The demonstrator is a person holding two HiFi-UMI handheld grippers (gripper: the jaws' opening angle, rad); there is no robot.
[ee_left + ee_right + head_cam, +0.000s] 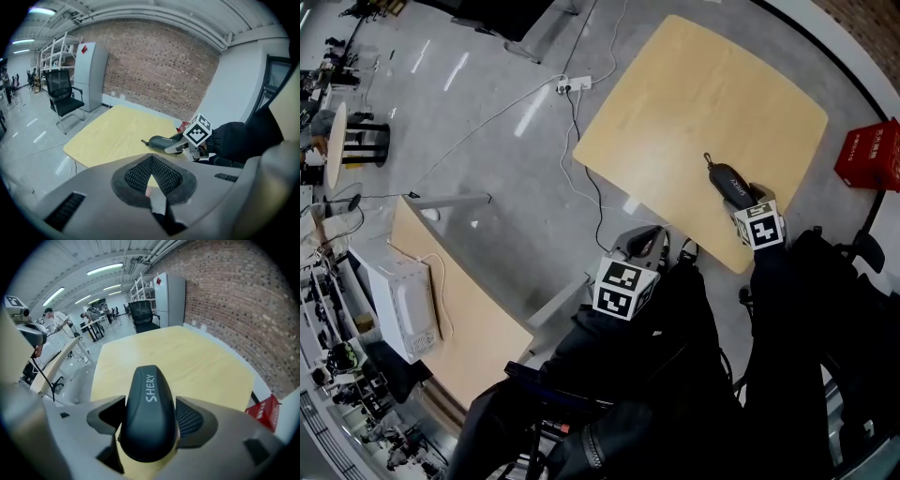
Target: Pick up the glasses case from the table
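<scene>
The dark grey glasses case [729, 180] lies near the front right edge of the light wooden table [703, 94]. In the right gripper view the case [149, 404], lettered SHERY, fills the gap between the two pads. My right gripper [739, 194] stands wide open around its near end; I see no firm squeeze. In the left gripper view the case [161, 140] rests flat on the table with the right gripper [180, 146] at its end. My left gripper [649, 242] hangs off the table's near edge, apart from the case. Its pads [136, 174] are together with nothing in them.
A red box [870, 155] stands on the floor right of the table. Cables and a power strip [574, 84] lie on the floor to the left. A second desk [459, 300] with a white appliance [398, 300] is lower left. An office chair [63, 96] stands far off.
</scene>
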